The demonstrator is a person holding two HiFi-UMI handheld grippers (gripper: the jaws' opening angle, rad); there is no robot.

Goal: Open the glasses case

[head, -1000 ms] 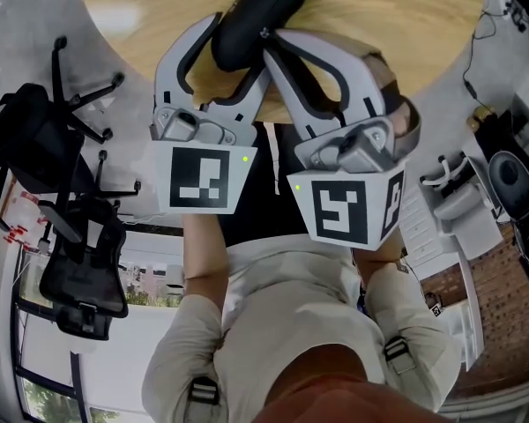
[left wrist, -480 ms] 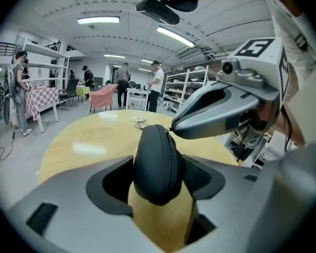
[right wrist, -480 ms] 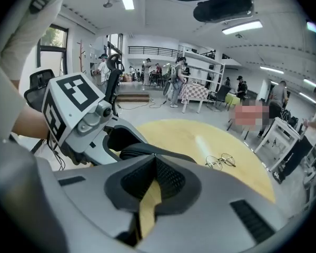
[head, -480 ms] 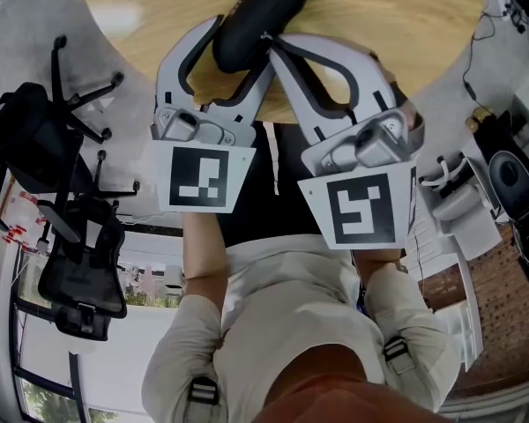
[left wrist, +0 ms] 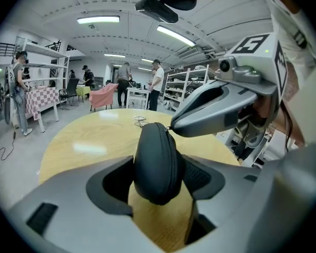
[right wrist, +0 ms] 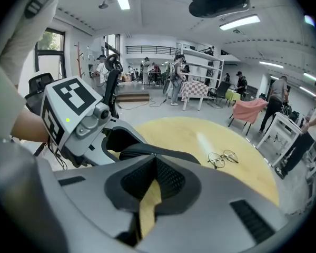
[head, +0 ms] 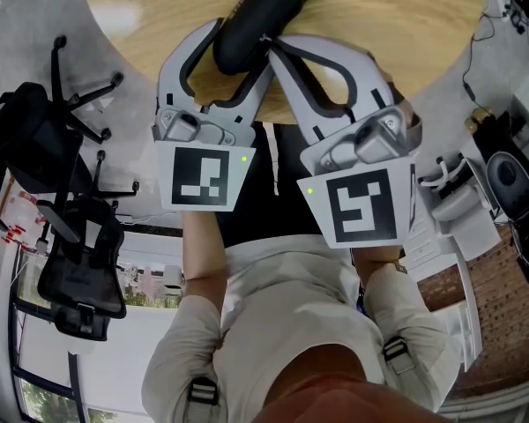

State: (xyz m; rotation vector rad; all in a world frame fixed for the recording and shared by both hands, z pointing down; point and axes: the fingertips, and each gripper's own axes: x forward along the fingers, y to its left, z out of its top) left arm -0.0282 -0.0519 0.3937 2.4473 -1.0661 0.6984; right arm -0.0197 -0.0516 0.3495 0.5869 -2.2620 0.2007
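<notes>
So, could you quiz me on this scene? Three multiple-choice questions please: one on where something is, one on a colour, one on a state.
1. Where are the eyeglasses?
A) lying on the wooden table
B) inside the case
C) on a chair

2. What colour is the glasses case?
A) red
B) black
C) white

3. How is the glasses case right now?
A) zipped shut, clamped in the left gripper
B) lying open on the table
C) lying on the floor

Answers:
1 A: the right gripper view shows them on the tabletop beyond the case.
2 B: its shell is black all over.
3 A: the left jaws press on its sides, its seam is closed, and the right gripper pinches the zipper pull.
</notes>
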